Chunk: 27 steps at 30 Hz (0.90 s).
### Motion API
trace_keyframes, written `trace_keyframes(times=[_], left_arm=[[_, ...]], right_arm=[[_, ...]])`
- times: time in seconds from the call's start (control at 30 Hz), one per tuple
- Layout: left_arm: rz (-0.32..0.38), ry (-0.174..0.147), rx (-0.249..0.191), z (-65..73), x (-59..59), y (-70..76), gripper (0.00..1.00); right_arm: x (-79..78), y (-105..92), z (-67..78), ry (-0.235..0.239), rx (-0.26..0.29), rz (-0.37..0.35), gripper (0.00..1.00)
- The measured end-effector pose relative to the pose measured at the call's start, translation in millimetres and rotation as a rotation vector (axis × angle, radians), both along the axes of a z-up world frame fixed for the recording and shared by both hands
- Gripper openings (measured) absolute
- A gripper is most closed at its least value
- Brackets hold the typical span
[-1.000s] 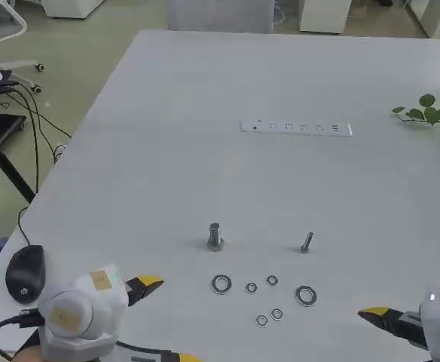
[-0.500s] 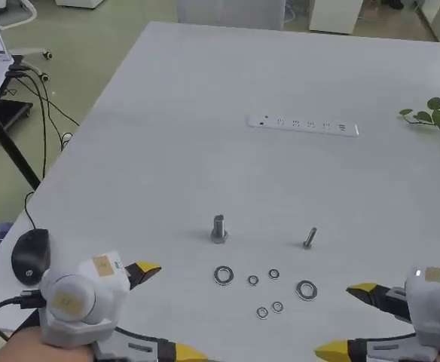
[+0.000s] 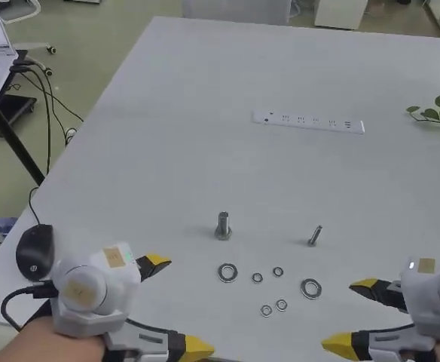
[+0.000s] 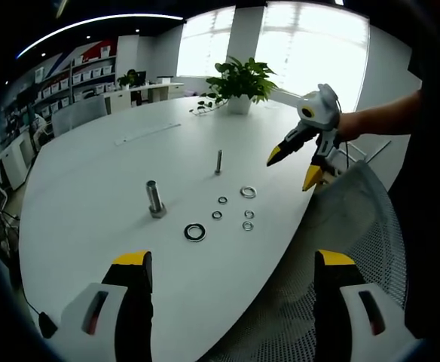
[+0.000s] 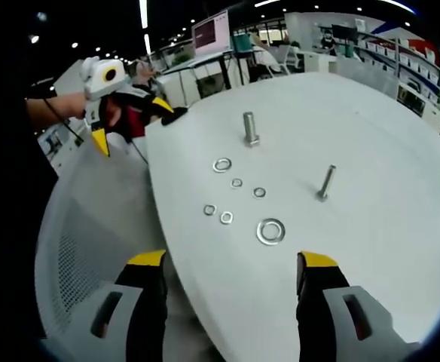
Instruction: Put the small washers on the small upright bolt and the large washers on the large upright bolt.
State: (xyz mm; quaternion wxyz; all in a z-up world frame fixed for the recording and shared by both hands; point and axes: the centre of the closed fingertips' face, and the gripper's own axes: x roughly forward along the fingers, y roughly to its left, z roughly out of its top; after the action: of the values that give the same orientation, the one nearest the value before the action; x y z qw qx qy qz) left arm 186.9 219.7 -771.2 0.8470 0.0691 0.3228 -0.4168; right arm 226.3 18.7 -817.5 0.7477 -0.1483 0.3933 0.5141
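Currently the left tongs (image 3: 176, 305) and right tongs (image 3: 349, 315) stand apart and empty at the near counter (image 3: 205, 113) edge. Six washers (image 3: 227, 272) lie loose on it, just before the large bolt (image 3: 223, 225) and small bolt (image 3: 315, 235).

Head view: bright, even lighting; the white bench (image 3: 205, 113) carries only soft, faint shadows. Left gripper view: windows (image 4: 310, 38) overexposed. Right gripper view: dark surroundings, ceiling strip lights (image 5: 143, 11) glaring. Both fisheye views bend straight lines at the edges.
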Motion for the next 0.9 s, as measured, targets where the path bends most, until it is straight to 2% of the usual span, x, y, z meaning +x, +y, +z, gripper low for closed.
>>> trace_keyframes(times=[0.1, 0.23, 0.33, 0.4, 0.43, 0.5, 0.57, 0.63, 0.7, 0.8, 0.9], left_arm=[[0.009, 0.003, -0.018, 0.8, 1.7, 0.6, 0.88], [0.002, 0.005, -0.008, -2.3, 0.7, 0.0, 0.88], [0.031, 0.009, -0.035, -2.4, 4.4, 0.5, 0.89], [0.040, 0.017, -0.037, -4.3, 5.3, 1.3, 0.88], [0.042, 0.021, -0.039, -4.9, 5.0, 1.1, 0.88], [0.024, 0.010, -0.036, -4.4, 3.6, -1.3, 0.86], [0.017, -0.018, 0.000, -7.1, 5.9, 2.7, 0.86], [0.009, -0.006, 0.004, -8.4, 4.6, 3.1, 0.86], [-0.008, -0.026, 0.030, -9.8, 5.7, 4.6, 0.88], [-0.019, -0.031, 0.039, -10.1, 5.4, 4.8, 0.88], [-0.020, -0.048, 0.031, -7.1, 8.3, 3.9, 0.89]], right_arm=[[8.0, -1.4, 0.3, -0.008, -0.026, 0.017, 0.67], [15.3, -4.2, -7.4, -0.021, -0.092, 0.049, 0.62], [19.3, -5.2, -15.5, -0.039, -0.154, 0.110, 0.58], [21.7, -3.6, -17.0, -0.048, -0.189, 0.143, 0.55], [22.2, -2.3, -16.8, -0.047, -0.187, 0.144, 0.55], [25.7, 2.5, -15.9, -0.045, -0.188, 0.154, 0.54], [29.0, 4.8, -17.1, -0.052, -0.205, 0.180, 0.52], [32.4, 8.3, -18.5, -0.055, -0.209, 0.190, 0.52], [34.8, 11.5, -21.1, -0.056, -0.215, 0.204, 0.51], [33.7, 15.7, -24.4, -0.053, -0.219, 0.237, 0.51], [35.9, 14.1, -32.3, -0.070, -0.267, 0.284, 0.49]])
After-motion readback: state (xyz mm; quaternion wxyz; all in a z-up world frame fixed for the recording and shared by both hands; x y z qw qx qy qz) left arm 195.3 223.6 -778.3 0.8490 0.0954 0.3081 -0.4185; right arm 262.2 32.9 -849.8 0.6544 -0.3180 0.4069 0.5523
